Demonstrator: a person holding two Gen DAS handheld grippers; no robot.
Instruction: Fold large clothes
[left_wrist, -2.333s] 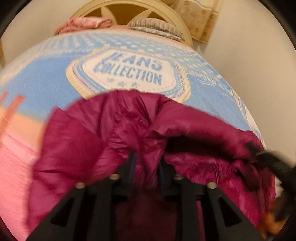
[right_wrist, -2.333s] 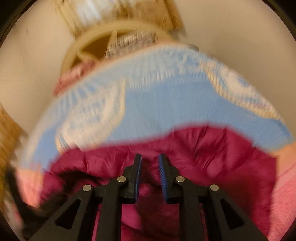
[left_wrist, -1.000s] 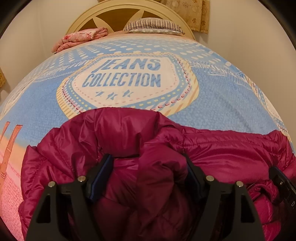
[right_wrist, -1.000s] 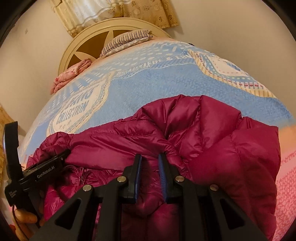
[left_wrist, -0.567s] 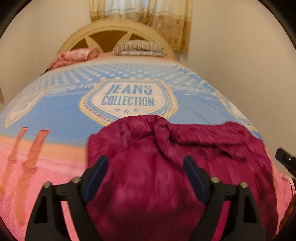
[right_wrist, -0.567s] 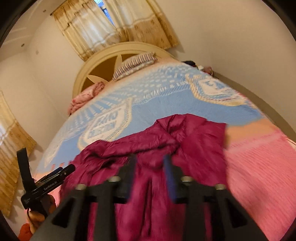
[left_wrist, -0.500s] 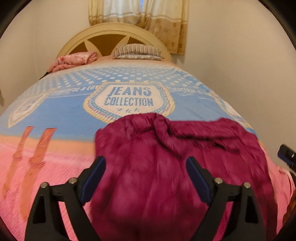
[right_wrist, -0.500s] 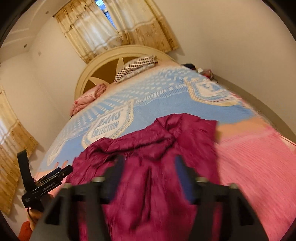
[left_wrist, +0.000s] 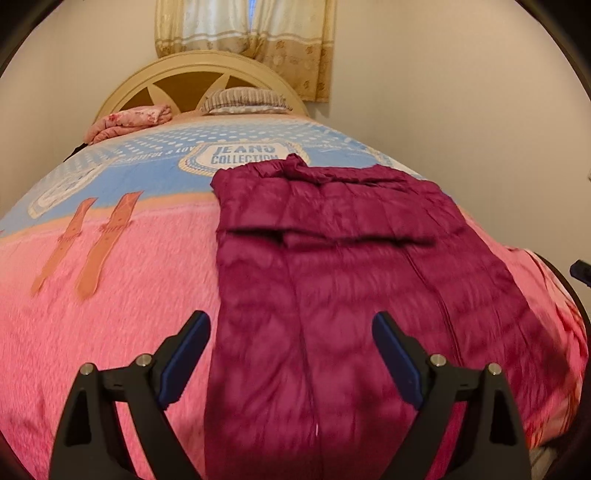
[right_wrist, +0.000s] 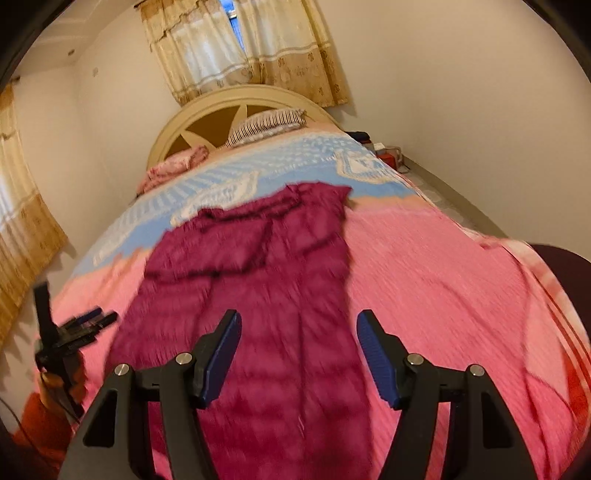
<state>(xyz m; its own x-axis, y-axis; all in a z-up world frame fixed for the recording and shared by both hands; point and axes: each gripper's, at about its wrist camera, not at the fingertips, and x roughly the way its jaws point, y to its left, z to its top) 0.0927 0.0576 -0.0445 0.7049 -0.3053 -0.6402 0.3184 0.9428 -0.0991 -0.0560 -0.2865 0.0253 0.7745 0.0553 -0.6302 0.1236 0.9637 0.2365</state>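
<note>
Both grippers have just let go of the maroon jacket (left_wrist: 332, 258): the left gripper (left_wrist: 291, 354) and right gripper (right_wrist: 299, 354) have opened wide and hold nothing. The jacket now lies lengthwise on the bed (left_wrist: 110, 314), its top folded over toward twelve o'clock; that fold looks finished, with another likely due.

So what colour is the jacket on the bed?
Dark magenta jacket, clearest in the left wrist view.

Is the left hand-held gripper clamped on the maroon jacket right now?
No, the left hand-held gripper has its jaws spread wide with nothing between them, and the maroon jacket lies flat on the bed beyond.
</note>
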